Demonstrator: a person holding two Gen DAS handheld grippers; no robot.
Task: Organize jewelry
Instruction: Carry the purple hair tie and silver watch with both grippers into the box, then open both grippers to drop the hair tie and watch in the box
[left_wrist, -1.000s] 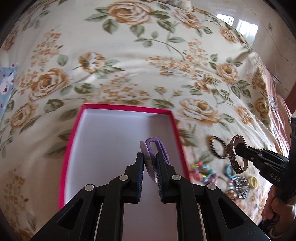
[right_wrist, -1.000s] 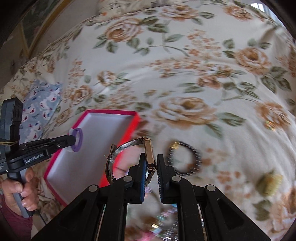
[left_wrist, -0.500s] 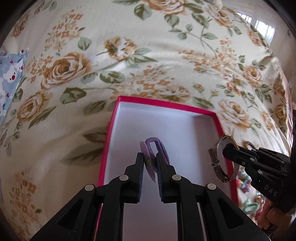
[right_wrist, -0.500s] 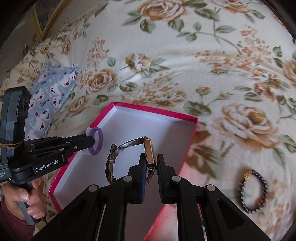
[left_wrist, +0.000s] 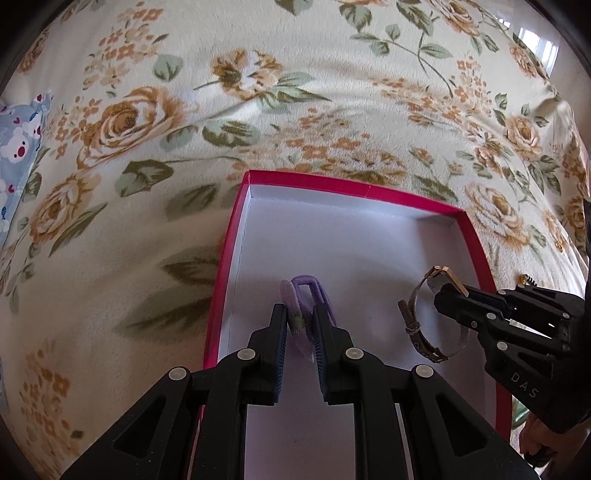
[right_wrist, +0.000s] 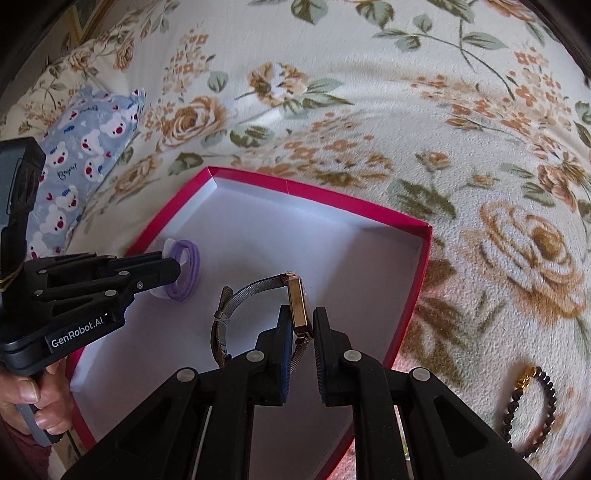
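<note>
A pink-rimmed box (left_wrist: 236, 258) with a white inside lies on the floral bedspread; it also shows in the right wrist view (right_wrist: 417, 295). My left gripper (left_wrist: 300, 317) is shut on purple hair ties (left_wrist: 314, 291) and holds them over the box's left part. The hair ties show in the right wrist view (right_wrist: 186, 269) too. My right gripper (right_wrist: 299, 325) is shut on a gold wristwatch (right_wrist: 295, 306) with a mesh band, held over the box's inside. The watch (left_wrist: 424, 317) hangs at the right in the left wrist view.
A dark bead bracelet (right_wrist: 528, 406) lies on the bedspread right of the box. A blue bear-print pillow (right_wrist: 81, 155) lies at the far left. The floral bedspread (left_wrist: 295, 110) spreads beyond the box.
Both grippers have moved left over the box. The right gripper carried the watch from the jewelry pile to above the box's inside. The left still holds the hair ties.
</note>
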